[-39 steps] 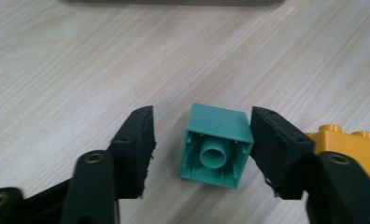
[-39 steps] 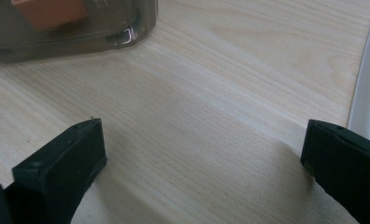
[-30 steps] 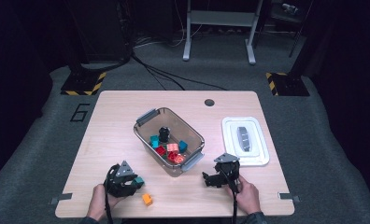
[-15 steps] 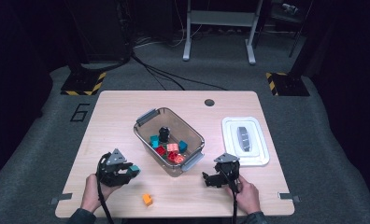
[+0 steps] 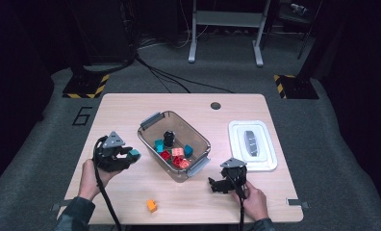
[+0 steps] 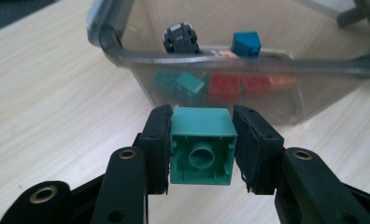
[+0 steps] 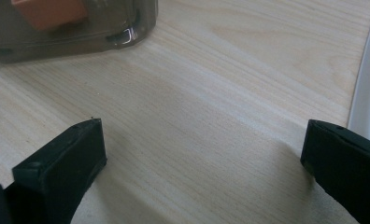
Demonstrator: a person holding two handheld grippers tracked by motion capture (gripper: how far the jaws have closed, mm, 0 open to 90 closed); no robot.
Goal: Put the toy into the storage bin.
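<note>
Left gripper clamped on teal block, jaws tight on both sides, held just left of clear bin on counter. Orange block loose near front edge. Red, teal blocks and a black piece inside bin. Right gripper low over bare wood, jaws wide apart, holding nothing. White lid far right.

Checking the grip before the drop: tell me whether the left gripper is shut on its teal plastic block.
Shut on it. In the left gripper view both black pads press the sides of the teal plastic block, held short of the clear plastic bin.
</note>
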